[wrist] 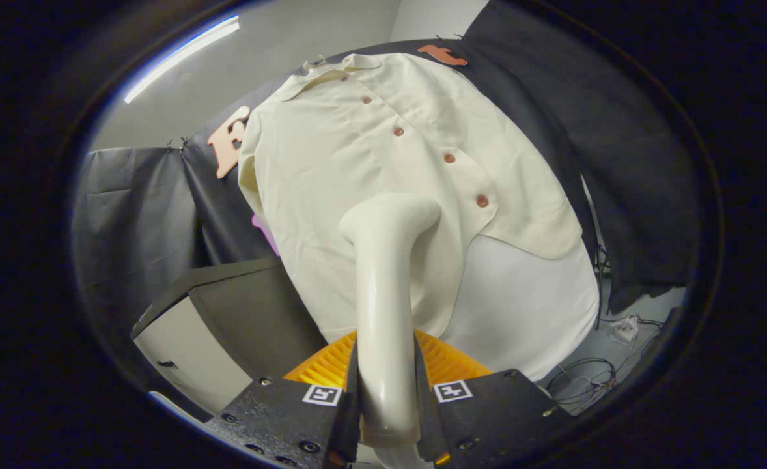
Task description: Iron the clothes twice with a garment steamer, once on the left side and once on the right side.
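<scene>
A cream button-up shirt (357, 156) hangs on a white padded board (527, 306) in front of the black cloth wall. A row of reddish buttons runs down its placket. My gripper (387, 384) is shut on the handle of a cream garment steamer (383, 273), which rises between the two fingers. The steamer's head bends toward the shirt's lower middle, just left of the bottom button (482, 200). Whether the head touches the fabric I cannot tell.
A dark-topped cabinet with a pale front (227, 312) stands left of the board, below the shirt's left sleeve. Cables and a white power strip (624, 329) lie on the floor to the right. A ceiling light strip (181, 58) glows above.
</scene>
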Demonstrator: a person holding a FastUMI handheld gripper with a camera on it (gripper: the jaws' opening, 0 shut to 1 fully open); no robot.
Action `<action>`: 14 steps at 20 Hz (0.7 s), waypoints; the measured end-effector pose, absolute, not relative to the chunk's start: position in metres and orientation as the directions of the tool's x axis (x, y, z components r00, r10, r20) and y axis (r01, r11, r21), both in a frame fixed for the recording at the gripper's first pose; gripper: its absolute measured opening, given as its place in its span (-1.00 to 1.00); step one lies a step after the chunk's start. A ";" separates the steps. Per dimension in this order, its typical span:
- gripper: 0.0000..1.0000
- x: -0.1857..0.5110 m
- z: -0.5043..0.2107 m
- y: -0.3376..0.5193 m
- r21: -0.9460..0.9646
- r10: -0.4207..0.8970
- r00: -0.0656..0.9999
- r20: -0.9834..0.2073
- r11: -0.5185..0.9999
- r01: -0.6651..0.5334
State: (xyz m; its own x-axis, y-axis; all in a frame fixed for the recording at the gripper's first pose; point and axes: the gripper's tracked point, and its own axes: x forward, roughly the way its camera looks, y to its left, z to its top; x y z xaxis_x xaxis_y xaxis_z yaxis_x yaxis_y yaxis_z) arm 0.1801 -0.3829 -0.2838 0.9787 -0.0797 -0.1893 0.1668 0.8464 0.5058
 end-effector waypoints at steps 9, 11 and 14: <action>-0.26 0.139 -0.310 -0.368 0.510 -0.082 0.955 -0.285 0.831 0.224; -0.26 0.129 -0.306 -0.367 0.511 -0.084 0.954 -0.287 0.829 0.227; -0.26 0.118 -0.291 -0.364 0.509 -0.086 0.956 -0.279 0.831 0.224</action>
State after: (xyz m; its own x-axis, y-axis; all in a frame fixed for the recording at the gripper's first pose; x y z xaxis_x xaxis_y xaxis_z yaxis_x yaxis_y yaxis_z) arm 0.1178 -0.3643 -0.2912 0.9563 -0.0861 -0.2794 0.2236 0.8311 0.5092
